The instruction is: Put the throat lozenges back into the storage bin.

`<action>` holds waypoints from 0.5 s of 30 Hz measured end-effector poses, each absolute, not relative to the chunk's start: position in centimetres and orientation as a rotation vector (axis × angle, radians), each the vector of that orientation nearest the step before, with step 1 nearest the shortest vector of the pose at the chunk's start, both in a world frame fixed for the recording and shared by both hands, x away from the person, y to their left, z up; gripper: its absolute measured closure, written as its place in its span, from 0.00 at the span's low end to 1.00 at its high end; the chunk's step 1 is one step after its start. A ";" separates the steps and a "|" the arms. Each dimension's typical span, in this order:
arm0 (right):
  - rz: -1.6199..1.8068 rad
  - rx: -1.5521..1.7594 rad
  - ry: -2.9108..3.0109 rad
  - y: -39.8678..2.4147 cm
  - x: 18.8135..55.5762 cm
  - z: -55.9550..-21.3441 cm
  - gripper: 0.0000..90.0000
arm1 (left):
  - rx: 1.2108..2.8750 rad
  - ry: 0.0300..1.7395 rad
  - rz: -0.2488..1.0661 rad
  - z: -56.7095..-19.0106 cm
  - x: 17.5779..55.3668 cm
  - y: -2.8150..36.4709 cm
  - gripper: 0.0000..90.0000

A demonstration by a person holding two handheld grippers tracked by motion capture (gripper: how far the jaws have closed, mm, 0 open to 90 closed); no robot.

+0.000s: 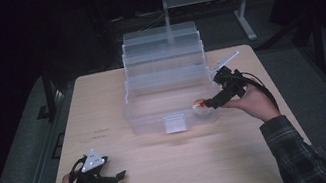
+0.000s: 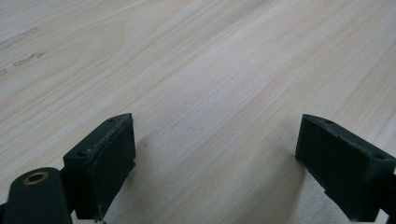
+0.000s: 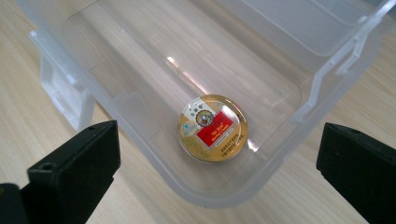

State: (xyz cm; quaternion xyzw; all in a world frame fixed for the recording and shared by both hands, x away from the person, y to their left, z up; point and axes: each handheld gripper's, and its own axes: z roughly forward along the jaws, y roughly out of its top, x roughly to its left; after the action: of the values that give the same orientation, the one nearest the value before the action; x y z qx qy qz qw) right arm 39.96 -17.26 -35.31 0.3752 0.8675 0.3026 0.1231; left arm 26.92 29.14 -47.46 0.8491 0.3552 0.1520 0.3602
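A pale wooden table carries a clear plastic storage box with its lid open. In the box's front right corner lies a small round gold tin with a red label; its print is too small to read. The right gripper hangs over it, jaws wide apart, holding nothing. The left gripper rests near the table's front left, jaws wide, empty

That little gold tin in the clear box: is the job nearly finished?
It looks close. The gold tin already lies flat on the floor of the clear box. The right gripper hangs open above it, holding nothing. The left gripper rests open over the bare table. The lid is still up, so closing it may remain.
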 end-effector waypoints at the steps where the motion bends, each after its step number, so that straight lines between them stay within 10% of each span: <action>1: 0.885 1.095 2.528 -17.4 39.8 -35.3 0.00 | 2.189 0.916 0.392 -47.5 26.9 29.1 0.12; 15: 0.918 1.116 2.495 -19.1 37.7 -36.3 0.00 | 2.189 0.918 0.393 -47.5 26.9 29.2 0.12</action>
State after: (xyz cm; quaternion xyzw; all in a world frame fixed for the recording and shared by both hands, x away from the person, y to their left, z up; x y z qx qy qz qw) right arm 37.73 -19.10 -36.27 0.3838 0.8581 0.3158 0.1289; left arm 26.89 29.16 -47.46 0.8489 0.3559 0.1524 0.3597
